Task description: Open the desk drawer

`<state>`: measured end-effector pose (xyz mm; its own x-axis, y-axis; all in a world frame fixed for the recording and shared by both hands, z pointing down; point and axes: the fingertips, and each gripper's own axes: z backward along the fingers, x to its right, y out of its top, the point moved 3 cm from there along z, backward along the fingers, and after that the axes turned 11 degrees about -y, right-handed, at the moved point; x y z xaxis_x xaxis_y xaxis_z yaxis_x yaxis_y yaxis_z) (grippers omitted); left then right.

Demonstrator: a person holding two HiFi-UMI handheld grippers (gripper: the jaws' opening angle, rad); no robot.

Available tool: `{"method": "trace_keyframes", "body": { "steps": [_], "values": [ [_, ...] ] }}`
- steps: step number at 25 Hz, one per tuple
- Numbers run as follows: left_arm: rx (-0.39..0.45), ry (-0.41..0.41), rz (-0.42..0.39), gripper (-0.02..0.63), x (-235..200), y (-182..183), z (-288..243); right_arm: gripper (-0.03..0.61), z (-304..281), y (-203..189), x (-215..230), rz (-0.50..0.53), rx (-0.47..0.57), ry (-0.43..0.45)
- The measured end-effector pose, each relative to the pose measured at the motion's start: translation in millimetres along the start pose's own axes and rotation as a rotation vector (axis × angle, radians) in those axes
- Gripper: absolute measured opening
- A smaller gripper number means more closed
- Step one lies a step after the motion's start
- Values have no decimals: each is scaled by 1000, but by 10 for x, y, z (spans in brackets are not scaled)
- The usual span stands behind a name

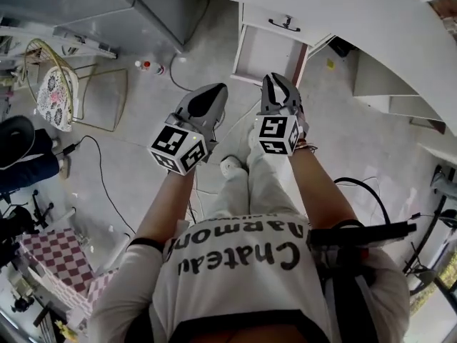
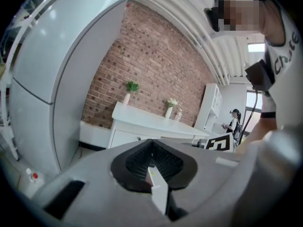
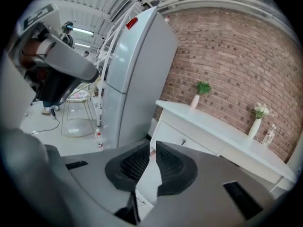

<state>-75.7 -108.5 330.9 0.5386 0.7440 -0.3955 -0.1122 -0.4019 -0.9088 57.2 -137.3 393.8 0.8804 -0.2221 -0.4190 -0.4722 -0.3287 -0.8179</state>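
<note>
My left gripper (image 1: pixel 209 97) is clenched empty, the right gripper (image 1: pixel 280 86) slightly parted, empty too. The drawer (image 1: pixel 258 16) sits well ahead under the table (image 1: pixel 335 2). Too narrow a gap (my guess) could glance off its handle (image 1: pixel 285 26).

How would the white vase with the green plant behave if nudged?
The vase looks tall on a narrow base with foliage on top, so it probably tips easily. It seems ceramic, likely fragile. The smooth desk may let it slide.
</note>
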Motion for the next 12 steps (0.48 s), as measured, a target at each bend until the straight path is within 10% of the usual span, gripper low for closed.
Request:
{"method": "trace_keyframes", "body": {
  "steps": [12],
  "values": [
    [250,-22,-253,14,921,2209,324,46,968,2109,1093,-269,213,-6]
  ]
}}
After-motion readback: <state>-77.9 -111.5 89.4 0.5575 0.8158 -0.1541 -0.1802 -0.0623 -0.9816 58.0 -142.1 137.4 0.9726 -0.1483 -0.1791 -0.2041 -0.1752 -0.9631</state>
